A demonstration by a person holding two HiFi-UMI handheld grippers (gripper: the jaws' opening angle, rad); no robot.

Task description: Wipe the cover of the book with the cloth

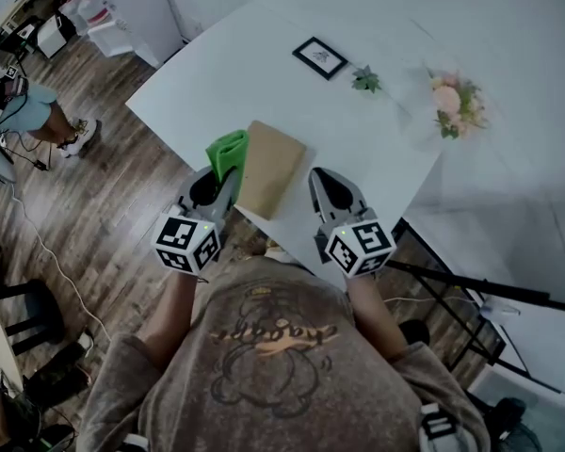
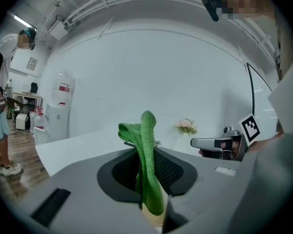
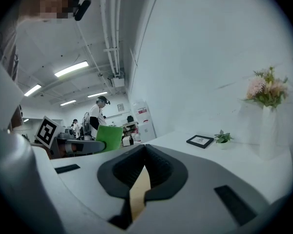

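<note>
Left claw [image 1: 223, 179] is clamped on the green cloth [image 1: 228, 152]. In its own view the folded cloth stands upright between the two pads and sticks out past the tips, its top flopped toward the left. Right claw [image 1: 320, 175] has its jaws pressed together. Neither the cloth nor the book is in them. Low in the seam between its pads a thin tan sliver shows, and I cannot tell what that is. Both claws point away from the person, across the near edge of the white table [image 1: 217, 73], side by side and a little apart.

The tan book [image 1: 268, 168] lies on the table between the two claws, its long sides running roughly the way the claws point. Its near end sits right at the table's near edge. In the head view the cloth is just beside the book's left side, its edge meeting the book's far left corner. Whether they touch I cannot tell. The right claw's tips are just beside the book's right side, with a narrow strip of bare table between them.

Farther along the table, well apart from the book, stand a small black frame [image 1: 319, 57], a little green plant [image 1: 365, 79] and pink flowers [image 1: 457, 102]. In the right claw's view the cloth shows as a green patch off to the left, above the left claw.
</note>
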